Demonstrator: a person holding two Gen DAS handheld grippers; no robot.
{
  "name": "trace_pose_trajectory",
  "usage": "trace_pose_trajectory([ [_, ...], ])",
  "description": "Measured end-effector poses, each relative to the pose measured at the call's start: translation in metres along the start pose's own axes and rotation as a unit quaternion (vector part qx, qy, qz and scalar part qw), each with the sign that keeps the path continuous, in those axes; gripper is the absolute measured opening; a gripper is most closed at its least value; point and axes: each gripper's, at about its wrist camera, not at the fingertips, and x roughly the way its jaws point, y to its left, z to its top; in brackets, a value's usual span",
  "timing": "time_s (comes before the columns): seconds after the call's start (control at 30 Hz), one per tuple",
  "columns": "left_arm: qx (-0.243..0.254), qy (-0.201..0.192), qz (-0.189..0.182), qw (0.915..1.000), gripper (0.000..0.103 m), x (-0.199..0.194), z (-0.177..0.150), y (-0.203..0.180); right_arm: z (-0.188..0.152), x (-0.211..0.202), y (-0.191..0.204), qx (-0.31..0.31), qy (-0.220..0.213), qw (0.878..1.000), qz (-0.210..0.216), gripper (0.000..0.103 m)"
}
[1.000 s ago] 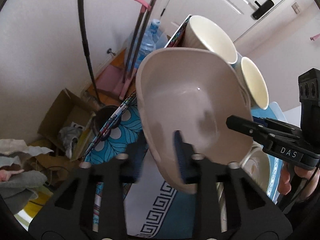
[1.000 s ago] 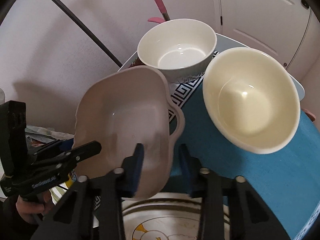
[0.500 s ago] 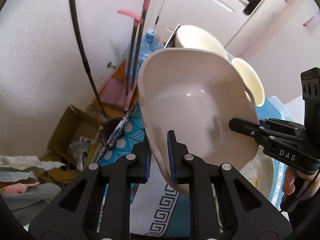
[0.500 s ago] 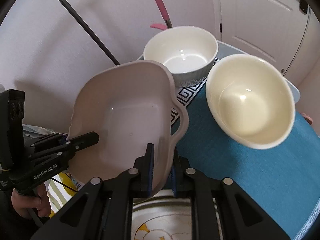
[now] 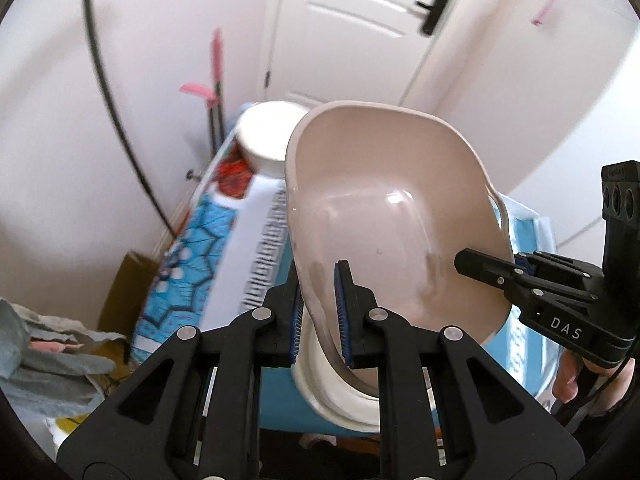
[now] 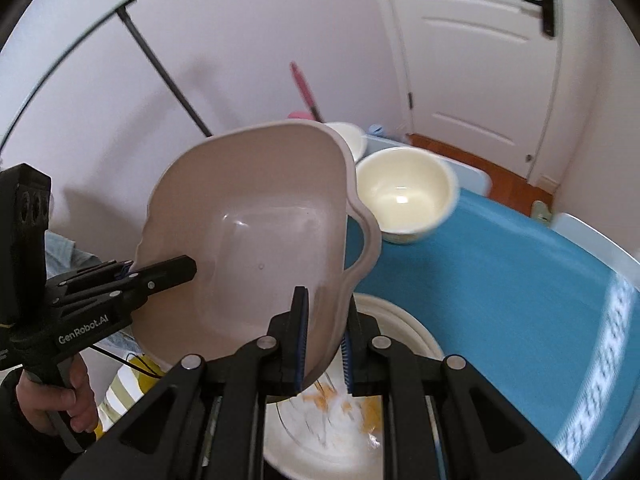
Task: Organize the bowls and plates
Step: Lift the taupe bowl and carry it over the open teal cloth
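Raised since: smooth beige squarish dish (image 5: 384, 216)

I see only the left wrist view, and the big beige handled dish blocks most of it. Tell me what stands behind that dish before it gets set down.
Observer: Beyond the beige plastic dish, a round cream-yellow bowl stands upright and empty on the blue tablecloth.
Operator: Report the right grip.
Observer: The right hand-held gripper is shut on the dish's rim, close to its loop handle.
Operator: Describe what lies under the dish.
Observer: A white plate lies there, with yellow markings in its middle that are too blurred to make out.
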Motion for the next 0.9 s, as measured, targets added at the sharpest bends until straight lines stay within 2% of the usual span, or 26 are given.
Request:
trace_pose_trajectory([
  [0.2,0.046,0.001,-0.036,0.9983,0.013,-0.011,-0.015,-0.066,-0.042,-0.068,-0.027,0.025,-0.041,0.998,-0.045,0.014],
  [0.43,0.096,0.020,-0.095,0.9907,0.013,0.007,-0.044,-0.149,-0.104,-0.126,-0.082,0.086,-0.062,0.990,-0.095,0.014],
  [0.63,0.147,0.067,-0.135,0.9776,0.013,0.046,-0.072,-0.211,-0.154,-0.147,-0.134,0.150,-0.063,0.977,-0.135,0.014],
  [0.9,0.188,0.130,-0.137,0.9639,0.013,0.112,-0.100,-0.259,-0.201,-0.130,-0.197,0.211,-0.039,0.963,-0.163,0.014],
])
